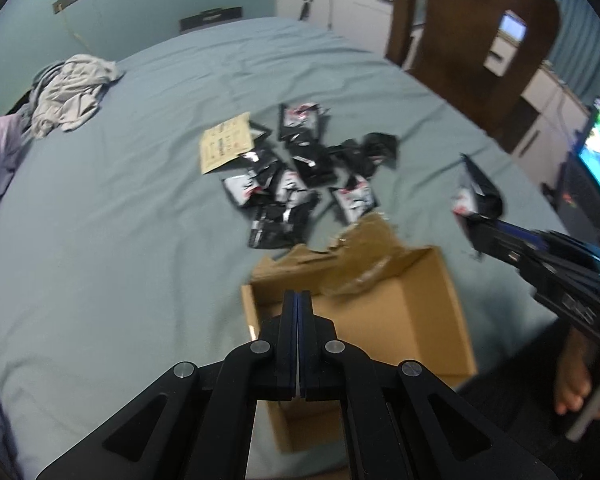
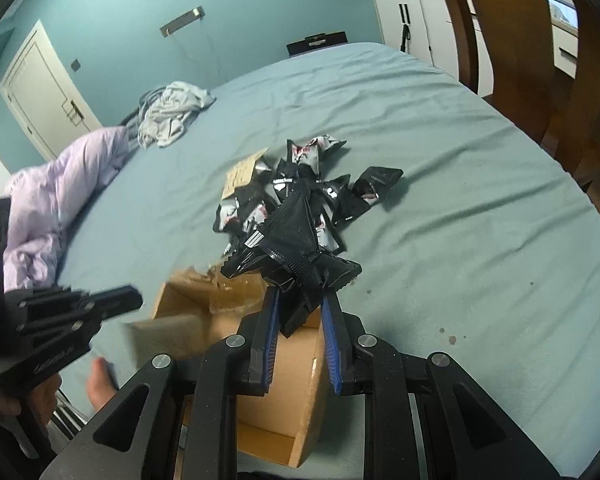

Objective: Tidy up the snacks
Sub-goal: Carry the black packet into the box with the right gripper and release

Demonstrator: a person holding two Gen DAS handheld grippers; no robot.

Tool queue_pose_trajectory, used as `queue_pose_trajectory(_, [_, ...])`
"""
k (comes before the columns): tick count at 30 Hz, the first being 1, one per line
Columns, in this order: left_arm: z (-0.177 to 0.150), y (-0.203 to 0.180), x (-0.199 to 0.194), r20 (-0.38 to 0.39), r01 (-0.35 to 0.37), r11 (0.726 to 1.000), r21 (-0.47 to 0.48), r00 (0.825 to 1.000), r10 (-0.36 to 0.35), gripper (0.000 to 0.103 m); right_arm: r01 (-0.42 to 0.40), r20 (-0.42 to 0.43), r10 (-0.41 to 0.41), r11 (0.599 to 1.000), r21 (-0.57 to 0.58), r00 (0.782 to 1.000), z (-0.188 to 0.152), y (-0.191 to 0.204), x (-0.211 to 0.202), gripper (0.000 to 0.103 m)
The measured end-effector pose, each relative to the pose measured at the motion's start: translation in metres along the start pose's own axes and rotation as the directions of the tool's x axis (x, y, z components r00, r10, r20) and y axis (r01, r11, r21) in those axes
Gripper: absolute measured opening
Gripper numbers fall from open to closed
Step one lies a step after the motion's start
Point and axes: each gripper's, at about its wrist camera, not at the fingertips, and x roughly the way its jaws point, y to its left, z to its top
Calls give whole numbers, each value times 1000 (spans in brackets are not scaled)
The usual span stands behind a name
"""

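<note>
Fingers first: the right gripper point(image 2: 300, 300) has its fingers clamped on a black snack packet point(image 2: 290, 236), pinching only the lower crimped end, so the packet stands up beyond the tips over the open cardboard box point(image 2: 284, 384). The left gripper point(image 1: 298, 304) has its fingers pressed flat together with nothing between them, poised above the same box.

Working down from the bed point(image 1: 120, 240) to the small things, the risks as I judge them: the bed is soft and creased, so the light box could tip or slide if a gripper nudges its wall. The torn flap point(image 1: 364, 248) at the far rim leans over the opening and might catch the packet on the way in. The pile of snack packets point(image 1: 296, 176) lies just past the box, loosely overlapped. The held packet, gripped by one edge, could twist or slip free and fall outside the box.
</note>
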Motion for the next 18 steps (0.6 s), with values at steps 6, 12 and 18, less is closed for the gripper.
queue_pose_trajectory(6, [3, 8, 8, -17, -16, 999, -28, 1000, 16, 0, 20, -33, -21, 1000, -21, 999, 5, 9, 13, 19])
queue_pose_trajectory(12, [4, 21, 0, 7, -129, 989, -77, 992, 130, 46, 14, -62, -18, 998, -59, 998, 4, 18, 18, 19])
queue_pose_trajectory(18, [7, 34, -8, 44, -215, 972, -95, 974, 220, 78, 2, -100, -13, 994, -106, 995, 3, 37, 22, 19])
